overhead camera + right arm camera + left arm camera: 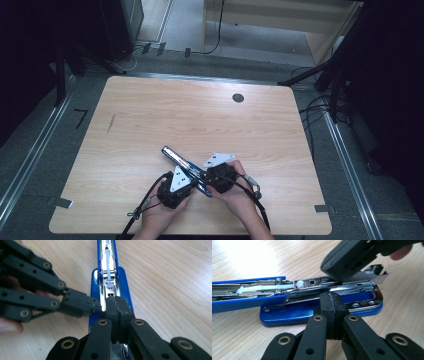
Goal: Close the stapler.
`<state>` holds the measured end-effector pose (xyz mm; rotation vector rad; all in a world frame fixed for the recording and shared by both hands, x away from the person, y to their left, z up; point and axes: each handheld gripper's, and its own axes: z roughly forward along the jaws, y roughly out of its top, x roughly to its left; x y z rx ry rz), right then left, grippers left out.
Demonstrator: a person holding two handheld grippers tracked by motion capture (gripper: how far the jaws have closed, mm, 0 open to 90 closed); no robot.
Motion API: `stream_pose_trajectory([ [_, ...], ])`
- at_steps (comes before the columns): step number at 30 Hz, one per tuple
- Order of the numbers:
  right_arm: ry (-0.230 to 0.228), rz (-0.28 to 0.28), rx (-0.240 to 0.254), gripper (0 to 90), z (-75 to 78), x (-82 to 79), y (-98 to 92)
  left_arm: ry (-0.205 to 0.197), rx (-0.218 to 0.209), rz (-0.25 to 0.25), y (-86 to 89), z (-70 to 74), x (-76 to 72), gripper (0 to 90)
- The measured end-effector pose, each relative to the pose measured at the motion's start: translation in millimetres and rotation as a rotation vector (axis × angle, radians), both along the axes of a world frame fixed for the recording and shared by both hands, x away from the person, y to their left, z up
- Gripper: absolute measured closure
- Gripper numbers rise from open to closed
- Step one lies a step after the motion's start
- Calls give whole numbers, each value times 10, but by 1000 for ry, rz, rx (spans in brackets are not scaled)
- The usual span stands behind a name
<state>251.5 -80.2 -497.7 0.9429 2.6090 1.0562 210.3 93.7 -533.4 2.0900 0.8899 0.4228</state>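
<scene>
Nearest, black jaws pressed flat together, nothing between them: so with the left gripper [331, 305], tips set against the side of the stapler [319, 312] at its blue base. Same with the right gripper [116, 306], pads together, tips resting on top of the metal staple channel [109, 277]. Stapler swung open, blue lid [242, 281] lying back flat, white pusher [265, 287] bare in the channel. Blue base flat on the table [200, 115], near its front edge, between both hands. Left hand [161, 216] just left of the stapler, right hand [239, 196] just right of it. Round dark hole [238, 98] well beyond the stapler, toward the far edge.
</scene>
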Motion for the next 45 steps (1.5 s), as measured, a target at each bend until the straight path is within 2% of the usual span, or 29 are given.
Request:
stream_pose_trajectory([
  [9, -3, -3, 7, 900, -6, -35, -56, 7, -10, 2, 8, -1, 3, 900],
  [13, -6, -7, 15, 900, 6, -37, -44, 28, -31, -1, 53, 2, 24, 900],
  [19, -17, -20, 37, 900, 26, -25, -52, 42, -33, 13, 93, 19, 45, 900],
  [20, -12, -25, 43, 900, 31, -23, -54, 54, -48, 19, 121, 33, 56, 900],
  [21, -13, -25, 45, 900, 34, -18, -57, 47, -29, 29, 136, 46, 53, 900],
  [25, -12, -29, 55, 900, 57, -7, -69, 21, -6, 43, 199, 72, 65, 900],
  [26, -11, -33, 63, 900, 82, -1, -70, 30, -20, 63, 285, 102, 102, 900],
  [29, -17, -33, 78, 900, 106, 22, -69, 37, -37, 100, 396, 125, 161, 900],
  [41, -23, -31, 92, 900, 209, 129, 47, 55, -33, 191, 683, 78, 343, 900],
  [45, -26, -24, 92, 900, 233, 159, 111, 68, -30, 205, 748, 60, 380, 900],
])
